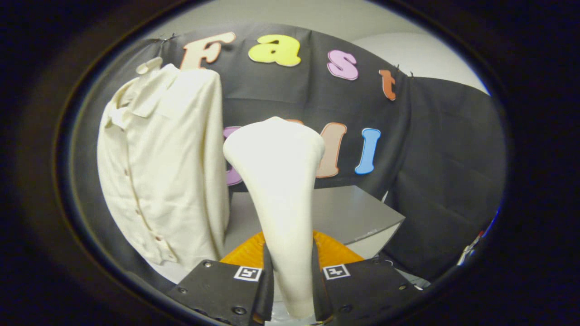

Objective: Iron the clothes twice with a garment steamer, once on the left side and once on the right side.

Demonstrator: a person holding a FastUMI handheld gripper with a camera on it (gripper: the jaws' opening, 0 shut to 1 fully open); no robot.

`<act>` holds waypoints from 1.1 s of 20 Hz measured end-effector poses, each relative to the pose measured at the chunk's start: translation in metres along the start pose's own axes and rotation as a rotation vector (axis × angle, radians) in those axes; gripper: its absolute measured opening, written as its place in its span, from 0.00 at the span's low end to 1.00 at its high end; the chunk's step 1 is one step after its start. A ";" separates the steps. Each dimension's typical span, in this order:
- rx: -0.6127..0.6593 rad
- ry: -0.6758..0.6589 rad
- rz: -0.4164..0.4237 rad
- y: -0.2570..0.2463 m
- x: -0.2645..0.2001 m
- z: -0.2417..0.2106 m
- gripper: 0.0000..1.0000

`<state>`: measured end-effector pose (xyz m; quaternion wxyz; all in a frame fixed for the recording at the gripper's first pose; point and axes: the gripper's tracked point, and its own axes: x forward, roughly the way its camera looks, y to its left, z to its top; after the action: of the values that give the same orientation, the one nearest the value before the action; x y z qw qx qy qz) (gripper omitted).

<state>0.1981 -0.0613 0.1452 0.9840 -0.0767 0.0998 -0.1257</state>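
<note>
Shirt (163,167) hung untouched — steamer (281,190), clamped in the gripper (292,285), stood beside it; next, probably swing onto its left side.

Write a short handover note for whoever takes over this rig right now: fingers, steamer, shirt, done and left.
Gripper: fingers shut on the garment steamer, gripping its handle, head up and beyond them.
Shirt: cream, buttoned, hanging against the black cloth, to the left of the steamer head and apart from it.
Done: steamer picked up.
Left, as far as this view tells: both passes, left side and right side.
</note>
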 end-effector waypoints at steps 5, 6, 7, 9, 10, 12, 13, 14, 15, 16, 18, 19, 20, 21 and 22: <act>0.025 -0.090 0.079 0.079 -0.098 0.026 0.35; 0.039 -0.104 0.099 0.095 -0.114 0.030 0.35; 0.054 -0.119 0.118 0.109 -0.127 0.034 0.34; 0.080 -0.146 0.159 0.138 -0.147 0.043 0.34; 0.092 -0.154 0.179 0.151 -0.152 0.045 0.34; 0.110 -0.150 0.211 0.174 -0.155 0.045 0.34; 0.105 -0.146 0.220 0.183 -0.155 0.044 0.34; 0.098 -0.143 0.227 0.191 -0.153 0.042 0.34; 0.093 -0.143 0.230 0.199 -0.149 0.041 0.34; 0.086 -0.144 0.232 0.208 -0.144 0.038 0.34; 0.074 -0.131 0.223 0.221 -0.129 0.030 0.34; 0.069 -0.124 0.215 0.228 -0.122 0.027 0.34; 0.066 -0.119 0.211 0.234 -0.112 0.026 0.34; 0.062 -0.117 0.213 0.243 -0.104 0.026 0.34; 0.061 -0.108 0.214 0.250 -0.095 0.027 0.34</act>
<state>0.1723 0.2060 0.1442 0.9977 -0.0425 0.0503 -0.0187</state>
